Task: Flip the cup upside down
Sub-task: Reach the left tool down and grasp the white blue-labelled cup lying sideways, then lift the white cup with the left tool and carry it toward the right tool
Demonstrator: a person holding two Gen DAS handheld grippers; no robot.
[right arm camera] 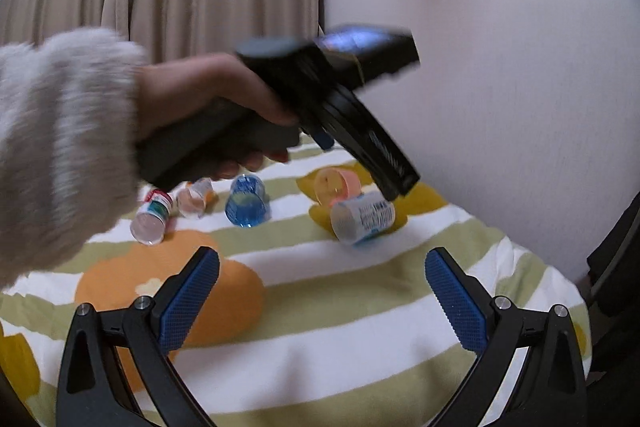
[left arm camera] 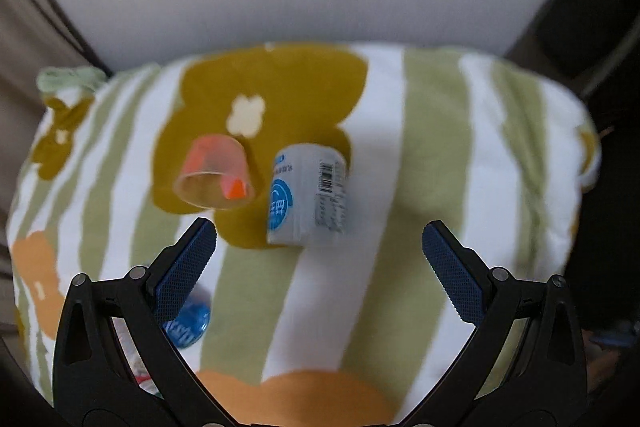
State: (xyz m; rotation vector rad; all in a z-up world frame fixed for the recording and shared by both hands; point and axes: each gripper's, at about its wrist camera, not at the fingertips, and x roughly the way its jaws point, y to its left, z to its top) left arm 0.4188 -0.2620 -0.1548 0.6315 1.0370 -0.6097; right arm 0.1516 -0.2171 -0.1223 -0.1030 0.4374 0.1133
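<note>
Ahead of the left gripper (left arm camera: 319,233), in the left wrist view, the fingers (left arm camera: 188,267) are spread wide with nothing between them. A pink-orange translucent cup (left arm camera: 214,173) lies tipped on its side on the striped floral cloth (left arm camera: 432,155), its open mouth turned toward the camera, beyond and slightly left of the left fingertip and apart from it. Just beside it to the right lies a white labelled cup (left arm camera: 308,195), between the fingertips but farther off, untouched. A blue cup (left arm camera: 188,323) shows partly behind the left finger.

From the right wrist view, the right gripper (right arm camera: 322,263) hangs over the cloth, fingers (right arm camera: 454,301) spread and holding nothing. The person's left hand (right arm camera: 208,95) in a fuzzy sleeve (right arm camera: 60,147) holds the other gripper above the pink cup (right arm camera: 336,187) and white cup (right arm camera: 362,219). Three more small cups lie on their sides at left, the blue one (right arm camera: 245,201) among them.
</note>
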